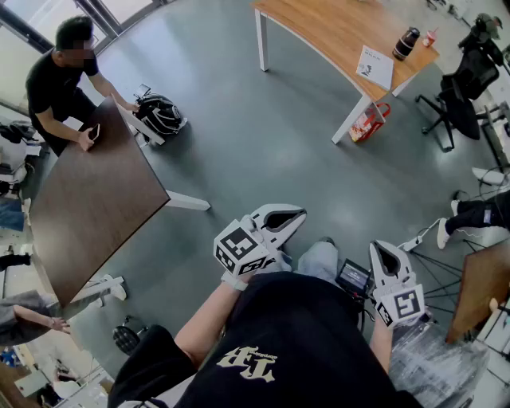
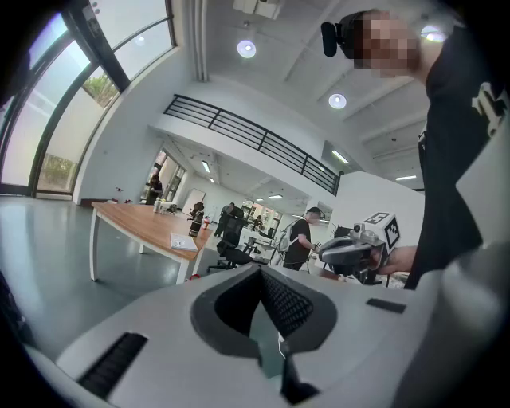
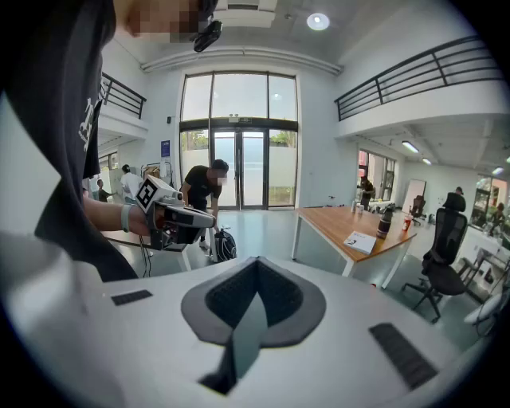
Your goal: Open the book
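The white left gripper [image 1: 293, 215] and white right gripper [image 1: 384, 251] are held shut and empty, since the thin white book [image 1: 374, 65] lies far beyond their fingertips.

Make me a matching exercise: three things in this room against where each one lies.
Things: 1 white book; 2 backpack; 3 red bag.
Places: A on the floor beside the dark table; B on the floor at a leg of the light wooden table; C on top of that table.
Pairs: 1-C; 2-A; 3-B.
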### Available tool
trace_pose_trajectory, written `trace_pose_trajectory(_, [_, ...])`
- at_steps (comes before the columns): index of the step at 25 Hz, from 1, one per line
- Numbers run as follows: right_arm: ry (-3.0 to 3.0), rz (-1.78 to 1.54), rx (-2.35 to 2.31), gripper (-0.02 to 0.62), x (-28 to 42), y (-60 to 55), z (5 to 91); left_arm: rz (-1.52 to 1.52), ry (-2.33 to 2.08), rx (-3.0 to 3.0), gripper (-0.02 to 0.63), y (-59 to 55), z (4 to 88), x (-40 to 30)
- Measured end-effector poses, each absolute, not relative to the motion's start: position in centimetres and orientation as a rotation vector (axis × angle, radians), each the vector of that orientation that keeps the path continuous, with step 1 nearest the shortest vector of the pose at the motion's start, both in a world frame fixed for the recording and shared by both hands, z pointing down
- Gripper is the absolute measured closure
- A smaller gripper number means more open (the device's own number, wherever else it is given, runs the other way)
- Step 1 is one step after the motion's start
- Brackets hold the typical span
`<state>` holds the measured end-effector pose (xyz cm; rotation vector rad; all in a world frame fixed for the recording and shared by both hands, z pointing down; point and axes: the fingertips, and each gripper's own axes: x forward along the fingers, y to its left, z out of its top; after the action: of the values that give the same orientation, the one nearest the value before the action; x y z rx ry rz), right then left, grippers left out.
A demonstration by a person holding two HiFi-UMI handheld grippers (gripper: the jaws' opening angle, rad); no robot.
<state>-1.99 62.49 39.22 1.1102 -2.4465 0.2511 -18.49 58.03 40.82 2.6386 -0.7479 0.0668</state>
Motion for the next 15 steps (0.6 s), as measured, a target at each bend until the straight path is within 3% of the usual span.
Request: trace_pose_trajectory(15, [-2.503, 0.254, 1.167, 0.608, 4.3, 53.1, 40.2, 0.141, -0.68, 2.658, 0.6, 50.7, 40.6, -11.2])
